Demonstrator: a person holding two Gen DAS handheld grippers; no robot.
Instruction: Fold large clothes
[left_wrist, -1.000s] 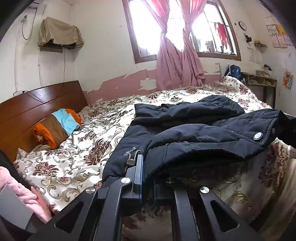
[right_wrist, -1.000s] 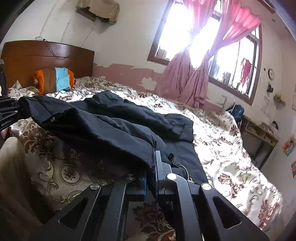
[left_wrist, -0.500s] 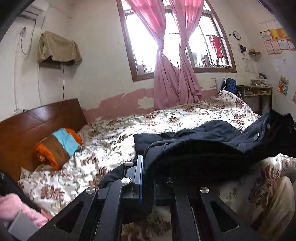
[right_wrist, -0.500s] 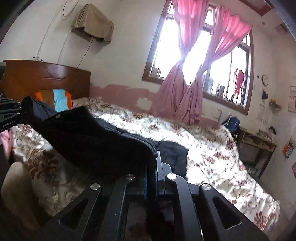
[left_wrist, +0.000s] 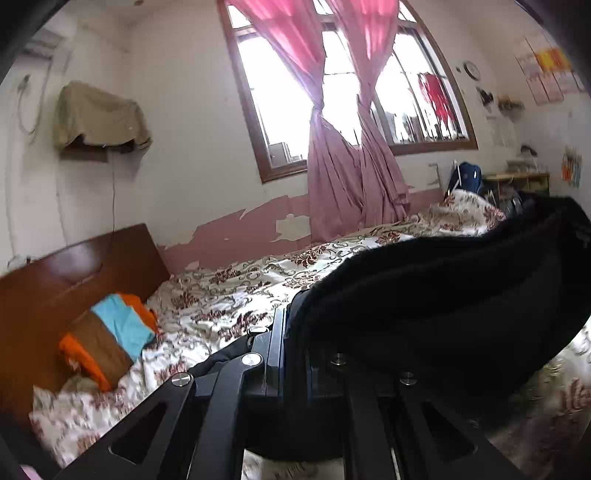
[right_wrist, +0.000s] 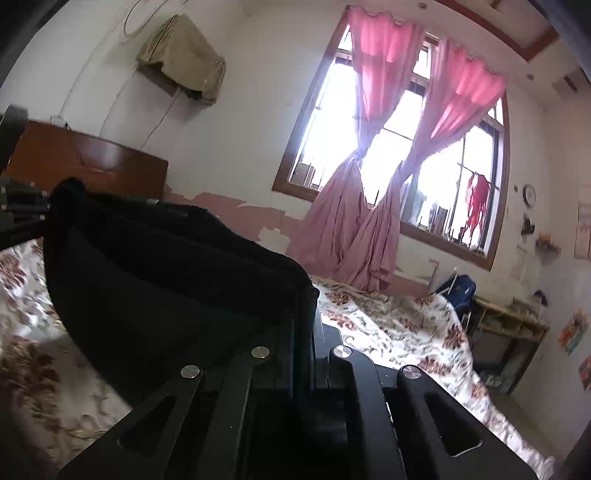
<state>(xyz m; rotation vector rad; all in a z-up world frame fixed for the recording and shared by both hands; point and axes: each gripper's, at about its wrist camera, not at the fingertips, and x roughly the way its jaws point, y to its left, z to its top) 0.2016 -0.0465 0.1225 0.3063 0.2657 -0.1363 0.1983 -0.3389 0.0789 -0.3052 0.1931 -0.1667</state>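
A large black jacket hangs stretched between my two grippers, lifted above the bed. My left gripper is shut on one edge of the jacket; the cloth runs off to the right. My right gripper is shut on the other edge of the jacket, which sags to the left toward the left gripper seen at the frame's left edge. The lower part of the jacket is hidden behind the gripper bodies.
The bed has a floral cover and a wooden headboard. An orange, brown and blue pillow lies by the headboard. A window with pink curtains is behind the bed. A desk stands at the right wall.
Both grippers have risen with the jacket: it lay spread on the bed a second ago and now hangs lifted between them. Both views tilt upward toward the window.
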